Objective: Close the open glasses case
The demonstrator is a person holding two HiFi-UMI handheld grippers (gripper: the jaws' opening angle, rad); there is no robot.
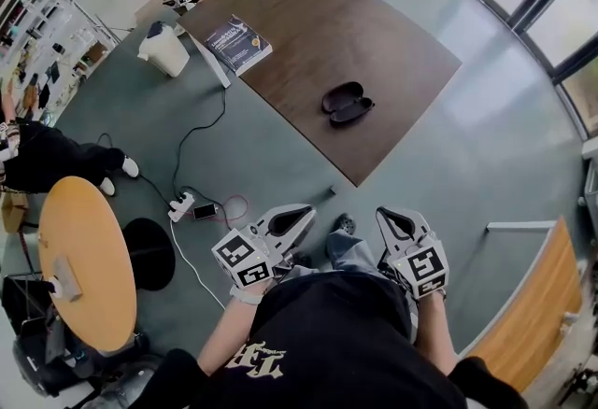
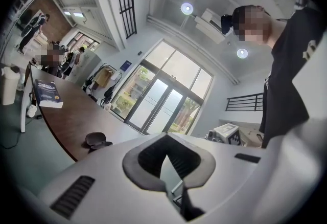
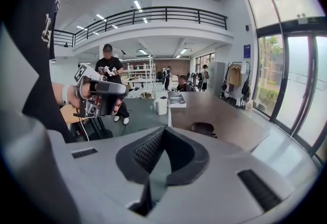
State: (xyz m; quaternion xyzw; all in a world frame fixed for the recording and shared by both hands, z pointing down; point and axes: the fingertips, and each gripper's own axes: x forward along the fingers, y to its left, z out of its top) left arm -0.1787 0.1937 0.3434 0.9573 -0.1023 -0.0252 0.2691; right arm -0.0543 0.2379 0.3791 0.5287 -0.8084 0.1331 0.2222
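White-shelled left gripper [image 1: 305, 211] and right gripper [image 1: 386, 213] sit low by the person's waist, both clenched on nothing, tips together. Further out, the black glasses case [image 1: 348, 104] lies open, halves splayed flat I think, on the dark wooden table [image 1: 392, 34], well apart from both.

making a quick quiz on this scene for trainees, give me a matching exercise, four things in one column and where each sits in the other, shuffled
Things:
1. glasses case
2. book
3. white container
4. power strip

Places:
A. on the floor, beside the table's far corner
B. lying open on the brown table, toward its near corner
C. on the floor among cables
D. lying flat at the brown table's far end

Pairs: 1-B, 2-D, 3-A, 4-C
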